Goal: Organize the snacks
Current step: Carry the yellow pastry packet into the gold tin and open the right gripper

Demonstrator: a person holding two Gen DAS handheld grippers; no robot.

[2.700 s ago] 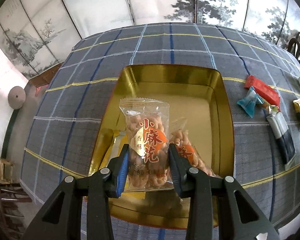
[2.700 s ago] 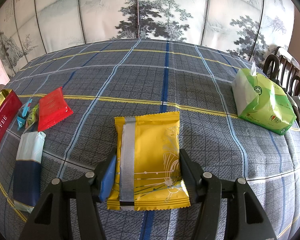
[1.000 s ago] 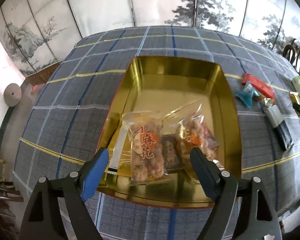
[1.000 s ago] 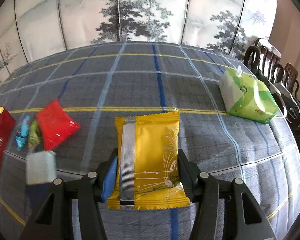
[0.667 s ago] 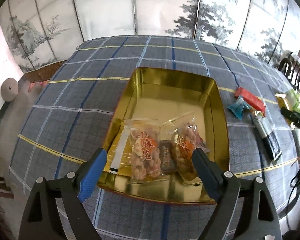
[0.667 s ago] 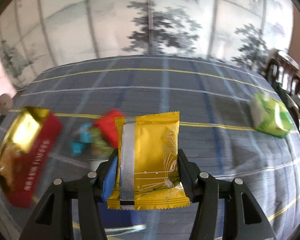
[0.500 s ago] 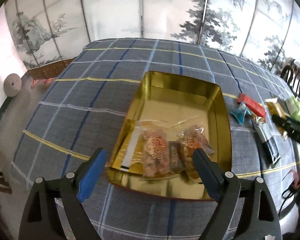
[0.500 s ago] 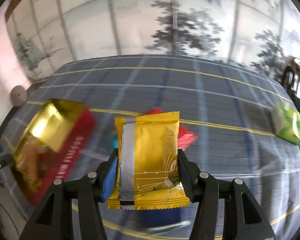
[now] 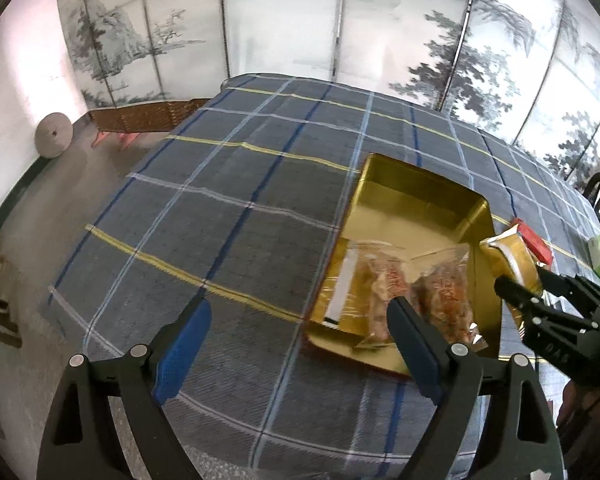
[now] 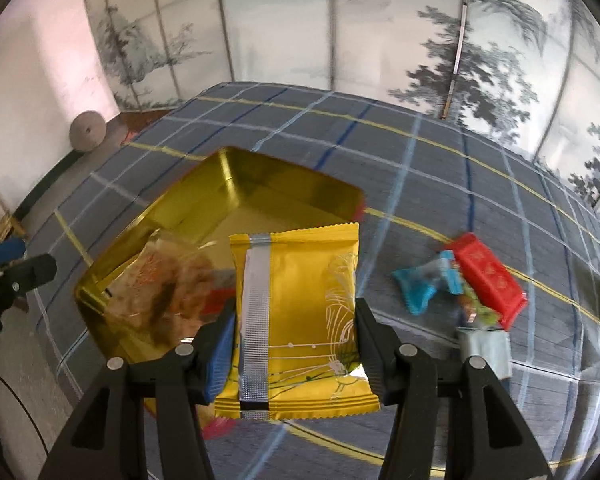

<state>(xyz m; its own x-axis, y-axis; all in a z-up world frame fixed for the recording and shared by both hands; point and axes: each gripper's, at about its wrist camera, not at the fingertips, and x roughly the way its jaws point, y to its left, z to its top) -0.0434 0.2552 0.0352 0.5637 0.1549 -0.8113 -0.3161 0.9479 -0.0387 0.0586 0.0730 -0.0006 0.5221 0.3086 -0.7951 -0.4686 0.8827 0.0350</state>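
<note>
While the tin waits: one hand brings a snack over, the other is free.
Right gripper [image 10: 292, 320]: clamped on the yellow packet [image 10: 296, 320], carried in the air above the tin's near-right corner.
Packet axis: long side runs forward along the fingers, silver seam up.
Gold tin [image 10: 256, 168]: on the plaid tablecloth [image 9: 236, 208]; two clear bags of twists [image 9: 416, 284] fill its near end, far half bare.
Next move, I'd guess: forward and left of the jaws, into that bare half.
Left gripper [image 9: 300, 344]: wide apart, holding nothing, off the tin's left side.
Loose snacks: red packet [image 10: 488, 280] and blue candy [image 10: 424, 284] lie right of the tin.
</note>
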